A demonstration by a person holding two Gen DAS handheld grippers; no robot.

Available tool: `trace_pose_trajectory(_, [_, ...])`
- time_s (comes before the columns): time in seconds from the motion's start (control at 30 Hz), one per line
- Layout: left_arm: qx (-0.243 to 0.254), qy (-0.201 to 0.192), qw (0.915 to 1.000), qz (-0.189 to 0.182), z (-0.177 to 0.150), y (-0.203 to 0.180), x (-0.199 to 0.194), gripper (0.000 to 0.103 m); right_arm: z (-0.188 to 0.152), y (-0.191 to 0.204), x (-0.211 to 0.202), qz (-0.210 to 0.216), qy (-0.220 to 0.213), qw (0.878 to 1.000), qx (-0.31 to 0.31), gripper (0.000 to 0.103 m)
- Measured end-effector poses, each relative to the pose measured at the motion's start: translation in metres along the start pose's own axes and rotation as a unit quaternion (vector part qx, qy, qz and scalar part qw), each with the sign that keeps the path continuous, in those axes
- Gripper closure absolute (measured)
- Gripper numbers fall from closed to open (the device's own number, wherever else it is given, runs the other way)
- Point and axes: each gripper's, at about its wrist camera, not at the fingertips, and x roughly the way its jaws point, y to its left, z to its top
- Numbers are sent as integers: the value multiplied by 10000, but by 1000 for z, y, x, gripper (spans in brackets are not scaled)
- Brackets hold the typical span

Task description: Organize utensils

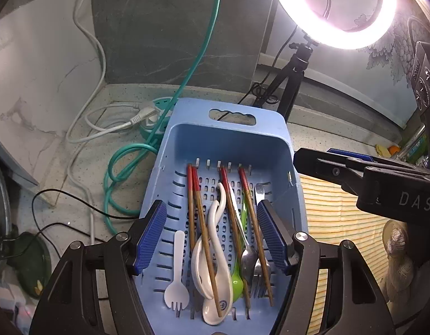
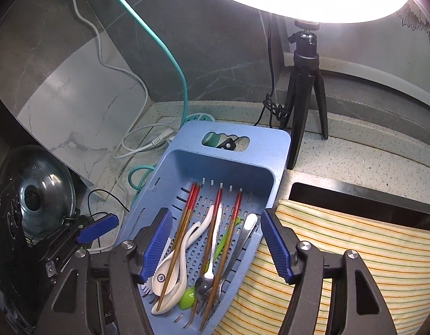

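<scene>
Hovering over the blue drain basket (image 1: 229, 139) w/ both grippers, nothing held. Left gripper (image 1: 212, 234) has its pads spread wide, nothing between them but air; same for right gripper (image 2: 216, 244), jaws wide apart and empty, sitting over the basket's right half.

All utensils lie in the basket on the speckled counter (image 1: 75, 203), beside a striped cloth (image 2: 340, 254): chopsticks (image 1: 199, 223) w/ red ends, two white ceramic soup spoons (image 1: 215, 223), white plastic spork (image 1: 177, 268), green plastic spoon (image 1: 237, 270), metal spoon (image 1: 247, 254), metal fork (image 1: 261, 272).

Risks:
- Chopstick lies across the ceramic spoons, so lifting either drags the other.
- Metal spoon, fork, green spoon overlap w/ chopsticks at the near end; a wide pinch likely grabs two items.
- Ceramic is slick and curved, could slip from the pads and chip.
- Grippers sit close together; collision possible if both go in.

Orientation: long axes run roughly along basket length. Chopstick red ends point to the far handle wall; spoon bowls and fork/spork tines point toward the cameras. Whether this layout is sorted or pending, can't tell.
</scene>
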Motion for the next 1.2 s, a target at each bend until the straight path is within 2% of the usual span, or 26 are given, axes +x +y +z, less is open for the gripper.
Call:
trace_pose_trajectory(0.43, [61, -224, 9997, 87, -8, -18, -30, 36, -6, -5, -26, 70, -111, 9999, -108, 41])
trace_pose_trajectory(0.83, [140, -697, 9974, 152, -24, -51, -87, 36, -24, -19, -72, 294, -316, 9988, -240, 41])
trace_pose_trajectory(1.0, [103, -912, 9957, 127, -36, -64, -113, 36, -39, -26, -102, 240, -600, 9968, -466, 40])
trace_pose_trajectory(1.07, [61, -971, 9952, 121, -42, -71, -122, 36, -48, -28, -115, 227, -710, 9956, -562, 37])
trace_pose_trajectory(1.2, [121, -937, 9951, 305, -58, -89, -134, 35, -69, -30, -142, 146, -952, 9918, -845, 33])
